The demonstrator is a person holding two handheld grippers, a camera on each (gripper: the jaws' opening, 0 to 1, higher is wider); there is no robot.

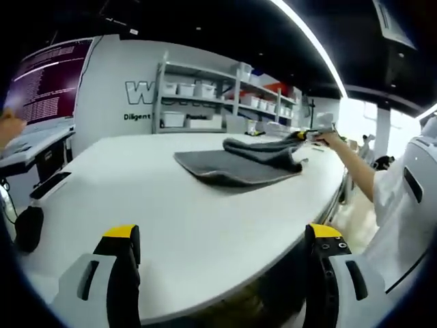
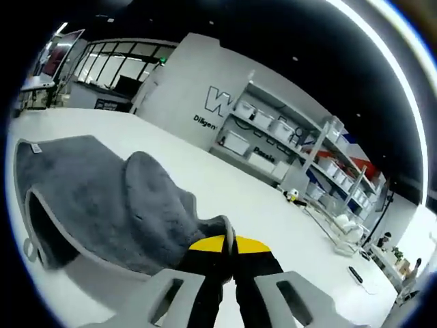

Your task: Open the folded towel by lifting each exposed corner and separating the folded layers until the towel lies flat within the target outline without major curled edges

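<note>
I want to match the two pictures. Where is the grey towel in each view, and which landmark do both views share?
Left gripper view: the grey towel lies mid-frame on the far part of the white table, its right corner lifted by the right hand-held gripper.
Right gripper view: the towel covers the lower left, its edge pinched at bottom centre.
Shared landmark: the shelving rack against the lettered wall.

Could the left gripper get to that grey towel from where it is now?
Probably yes: the left gripper is open, with bare white table between it and the towel. The right gripper already pinches one towel edge.
</note>
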